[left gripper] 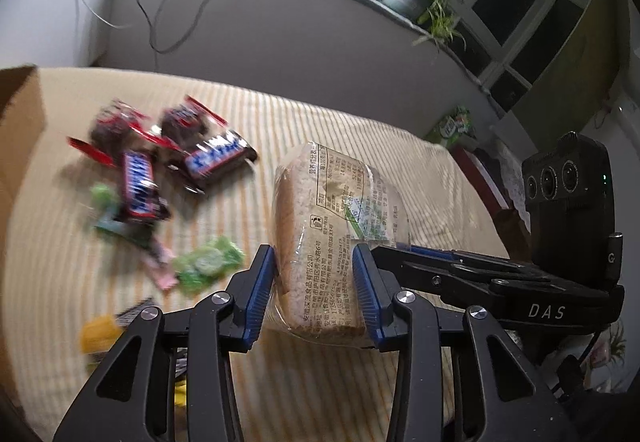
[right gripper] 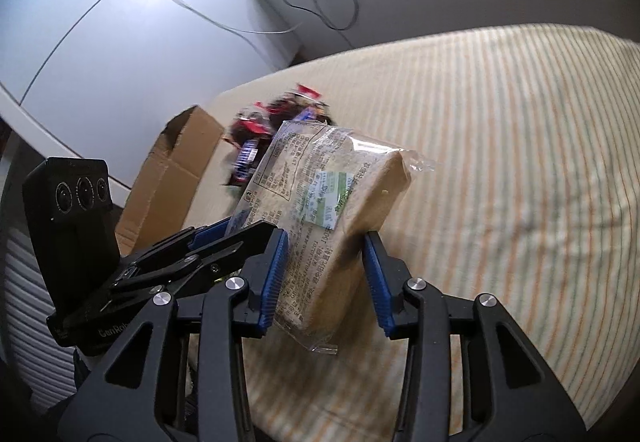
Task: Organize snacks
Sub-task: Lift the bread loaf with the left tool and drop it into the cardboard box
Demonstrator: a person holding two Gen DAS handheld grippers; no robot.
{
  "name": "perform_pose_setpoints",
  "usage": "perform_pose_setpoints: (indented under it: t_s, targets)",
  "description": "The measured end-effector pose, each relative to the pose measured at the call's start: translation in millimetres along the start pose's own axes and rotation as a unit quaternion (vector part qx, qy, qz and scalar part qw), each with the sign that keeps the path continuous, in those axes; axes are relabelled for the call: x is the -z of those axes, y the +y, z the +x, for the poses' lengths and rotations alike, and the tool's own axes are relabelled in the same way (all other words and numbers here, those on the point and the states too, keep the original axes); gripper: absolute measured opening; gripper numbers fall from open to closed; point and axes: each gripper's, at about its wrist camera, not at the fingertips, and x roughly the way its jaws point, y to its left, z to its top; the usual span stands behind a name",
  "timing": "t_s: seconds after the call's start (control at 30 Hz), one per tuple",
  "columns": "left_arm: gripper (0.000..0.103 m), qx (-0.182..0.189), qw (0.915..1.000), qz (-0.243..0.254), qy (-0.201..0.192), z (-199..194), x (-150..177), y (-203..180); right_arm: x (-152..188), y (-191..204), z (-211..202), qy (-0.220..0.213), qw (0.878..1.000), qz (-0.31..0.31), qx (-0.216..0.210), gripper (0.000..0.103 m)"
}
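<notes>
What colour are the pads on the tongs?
Blue, on black arms. The pads show best in the right wrist view, squeezing the bread packet.

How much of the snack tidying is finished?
Nothing looks put away yet. In hand: the wrapped bread, gripped by both the left gripper and the right gripper. Left to do: the chocolate bars and green candies lie loose on the striped bed beside the cardboard box.

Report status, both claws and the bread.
Left claw and right claw both shut on bread. Bread held off bed. Nothing blocking; box beyond.
</notes>
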Motion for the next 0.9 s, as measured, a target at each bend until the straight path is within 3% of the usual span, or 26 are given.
perform_pose_setpoints:
  t_s: [0.43, 0.9]
  targets:
    - [0.037, -0.062, 0.9938, -0.041, -0.083, -76, -6, 46, -26, 93, 24, 0.01, 0.995, -0.09, -0.047, 0.041]
    - [0.037, -0.131, 0.9745, -0.108, -0.147, -149, 12, 110, -36, 206, 83, 0.047, 0.978, -0.179, -0.098, 0.041]
